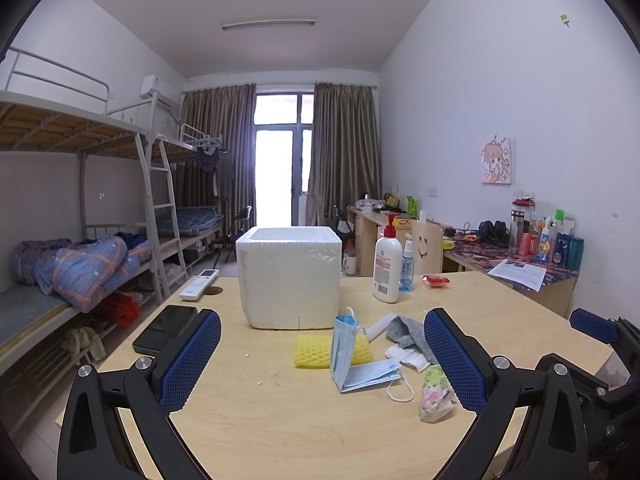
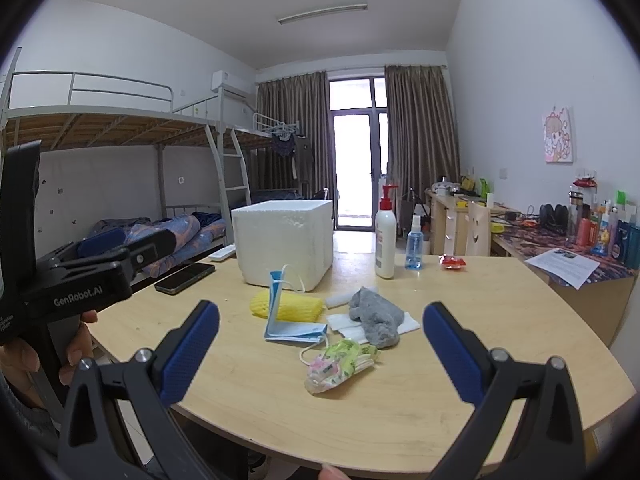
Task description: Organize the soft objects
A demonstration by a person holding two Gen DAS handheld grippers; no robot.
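Note:
A white foam box (image 1: 290,276) (image 2: 284,240) stands open-topped on the wooden table (image 1: 280,420) (image 2: 500,320). In front of it lie a yellow foam net sleeve (image 1: 312,352) (image 2: 296,307), a folded blue face mask (image 1: 352,360) (image 2: 288,320), a grey sock (image 1: 408,334) (image 2: 378,318), white tissue (image 1: 408,358) (image 2: 342,322) and a floral packet (image 1: 436,394) (image 2: 340,364). My left gripper (image 1: 322,360) is open and empty, short of the pile. My right gripper (image 2: 320,356) is open and empty, just before the floral packet.
A black phone (image 1: 166,330) (image 2: 185,278) and a white remote (image 1: 199,285) lie at the table's left. A lotion pump bottle (image 1: 387,266) (image 2: 385,238), a blue spray bottle (image 1: 407,267) (image 2: 414,246) and a red packet (image 1: 435,281) (image 2: 453,262) stand right of the box. Bunk beds at left.

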